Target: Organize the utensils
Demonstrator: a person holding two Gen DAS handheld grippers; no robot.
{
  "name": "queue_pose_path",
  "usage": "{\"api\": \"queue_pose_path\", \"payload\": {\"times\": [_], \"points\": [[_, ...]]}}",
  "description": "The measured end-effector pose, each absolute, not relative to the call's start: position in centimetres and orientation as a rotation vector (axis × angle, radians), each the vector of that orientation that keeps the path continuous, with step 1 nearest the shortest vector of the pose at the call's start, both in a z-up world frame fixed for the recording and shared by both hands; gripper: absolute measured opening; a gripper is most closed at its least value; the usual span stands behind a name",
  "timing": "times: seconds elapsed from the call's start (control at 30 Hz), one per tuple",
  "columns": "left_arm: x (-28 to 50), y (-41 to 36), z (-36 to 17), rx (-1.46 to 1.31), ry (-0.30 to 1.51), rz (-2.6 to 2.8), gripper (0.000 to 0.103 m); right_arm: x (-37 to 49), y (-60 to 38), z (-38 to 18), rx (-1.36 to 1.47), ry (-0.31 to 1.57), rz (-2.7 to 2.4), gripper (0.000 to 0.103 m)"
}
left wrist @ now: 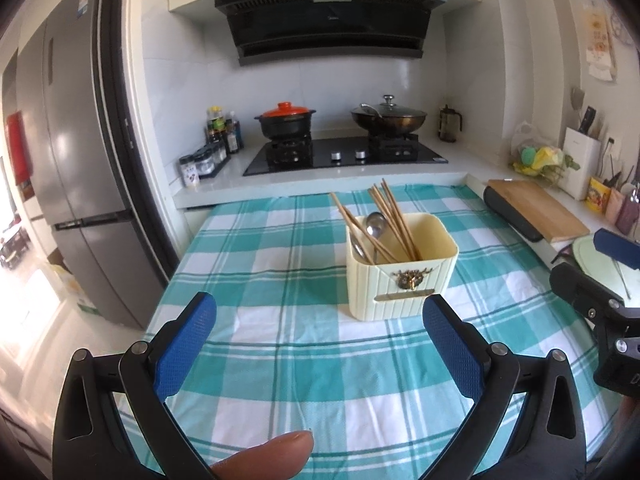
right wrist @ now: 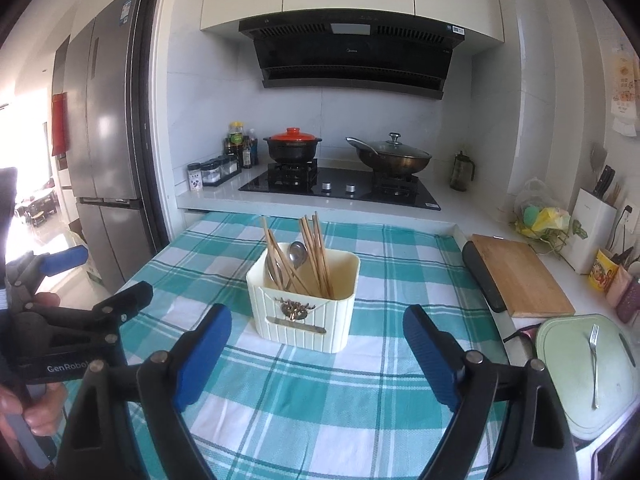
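Observation:
A cream ribbed utensil holder (left wrist: 400, 276) (right wrist: 304, 312) stands on the teal checked tablecloth (left wrist: 288, 352) (right wrist: 340, 400). It holds several wooden chopsticks (left wrist: 394, 216) (right wrist: 316, 252) and metal spoons (left wrist: 375, 224) (right wrist: 298, 254). A metal fork (right wrist: 594, 364) lies on a pale green tray (right wrist: 560, 380) at the right. My left gripper (left wrist: 320, 312) is open and empty, in front of and left of the holder. My right gripper (right wrist: 318, 328) is open and empty, just in front of the holder.
A wooden cutting board (right wrist: 520, 276) lies right of the cloth. Behind are a stove (right wrist: 340, 188) with a red-lidded pot (right wrist: 294, 146) and a wok (right wrist: 390, 156), spice jars (right wrist: 212, 172), a knife block (right wrist: 588, 236) and a fridge (right wrist: 104, 140) at the left.

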State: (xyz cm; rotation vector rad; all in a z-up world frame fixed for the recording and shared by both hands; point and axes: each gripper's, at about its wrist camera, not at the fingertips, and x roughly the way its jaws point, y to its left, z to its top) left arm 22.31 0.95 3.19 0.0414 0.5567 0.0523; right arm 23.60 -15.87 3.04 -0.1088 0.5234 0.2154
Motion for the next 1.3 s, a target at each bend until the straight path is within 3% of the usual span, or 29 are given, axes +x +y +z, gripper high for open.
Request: {"api": "queue_pose_path", "payload": {"times": [1.3], "points": [[18.2, 1.4, 4.0, 0.006, 0.566, 0.095, 0.103, 18.7, -13.7, 5.1, -0.145, 0.554, 0.166, 0.089]]}}
